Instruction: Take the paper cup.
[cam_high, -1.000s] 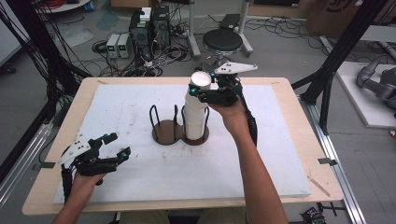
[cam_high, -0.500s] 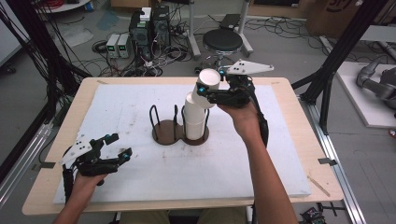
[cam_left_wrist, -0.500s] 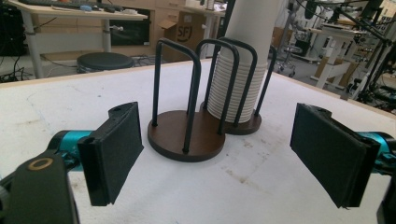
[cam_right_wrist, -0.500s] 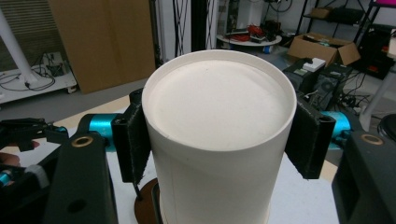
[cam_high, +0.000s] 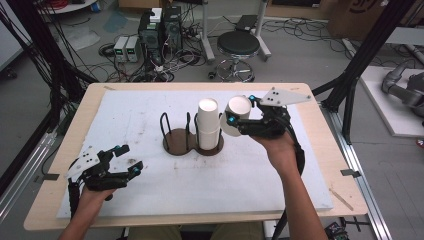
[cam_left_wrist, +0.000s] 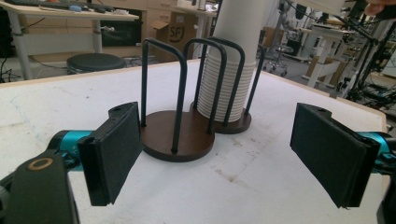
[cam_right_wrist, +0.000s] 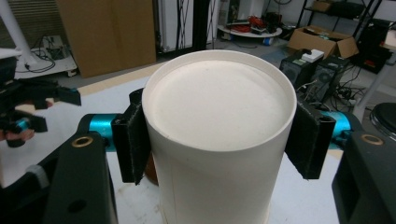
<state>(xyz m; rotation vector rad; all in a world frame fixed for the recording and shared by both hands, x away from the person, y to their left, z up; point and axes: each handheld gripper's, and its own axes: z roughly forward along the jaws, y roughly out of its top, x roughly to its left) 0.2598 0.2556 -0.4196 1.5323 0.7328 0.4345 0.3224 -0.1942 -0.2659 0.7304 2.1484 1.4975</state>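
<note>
Right claw (cam_high: 235, 116) raised, clamped; left claw (cam_high: 127, 160) agape, low.

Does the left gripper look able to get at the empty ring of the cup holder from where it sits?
Probably yes: the left gripper is open, with bare mat between it and the empty ring.

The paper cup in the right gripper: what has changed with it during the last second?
The right gripper, shut on the paper cup, lifted it off the stack of cups and carried it right, tilted. The cup holder and the open left gripper stayed where they were.
</note>
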